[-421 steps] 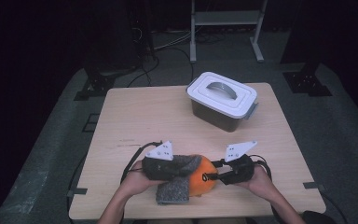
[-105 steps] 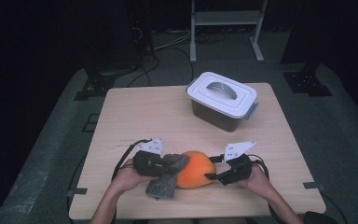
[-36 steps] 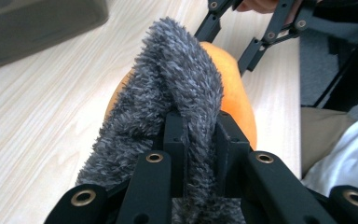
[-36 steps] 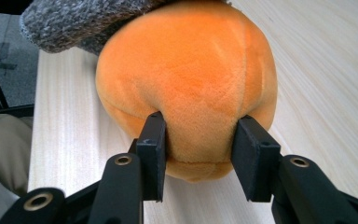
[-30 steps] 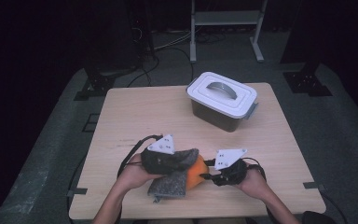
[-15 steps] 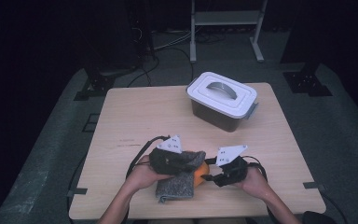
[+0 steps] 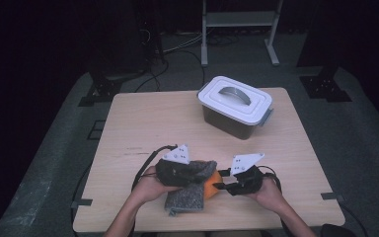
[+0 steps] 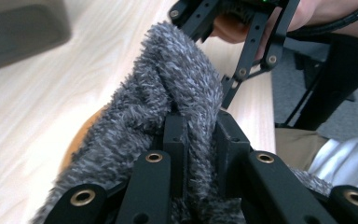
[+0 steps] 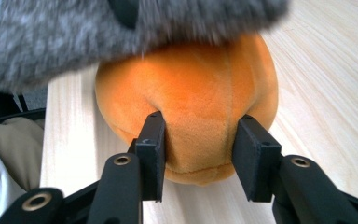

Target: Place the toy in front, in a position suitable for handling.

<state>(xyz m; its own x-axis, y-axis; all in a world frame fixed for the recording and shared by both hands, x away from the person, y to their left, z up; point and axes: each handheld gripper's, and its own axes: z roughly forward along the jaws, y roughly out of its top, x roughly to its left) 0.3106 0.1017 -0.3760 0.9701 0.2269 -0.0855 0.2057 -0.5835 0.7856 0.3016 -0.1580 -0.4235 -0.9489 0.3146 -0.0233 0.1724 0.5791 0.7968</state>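
Left hand-held gripper (image 8: pixel 200 140) clamps grey cloth (image 8: pixel 168 93) to drape it over the orange plush (image 9: pixel 191 107). Right hand-held gripper (image 9: pixel 199 154) has just been closing, pinching the plush (steadies it on the surface (image 7: pixel 153 123)).

A light wooden table (image 7: pixel 143 128) stands on grey floor (image 7: pixel 54 148). At its far right sits a lidded plastic box (image 7: pixel 234 106) with a white lid and handle, set at a slant. At the near edge, around the middle, a grey fuzzy cloth (image 7: pixel 185 200) lies on the wood, with an orange plush ball (image 9: pixel 191 107) resting on the tabletop just to its right.
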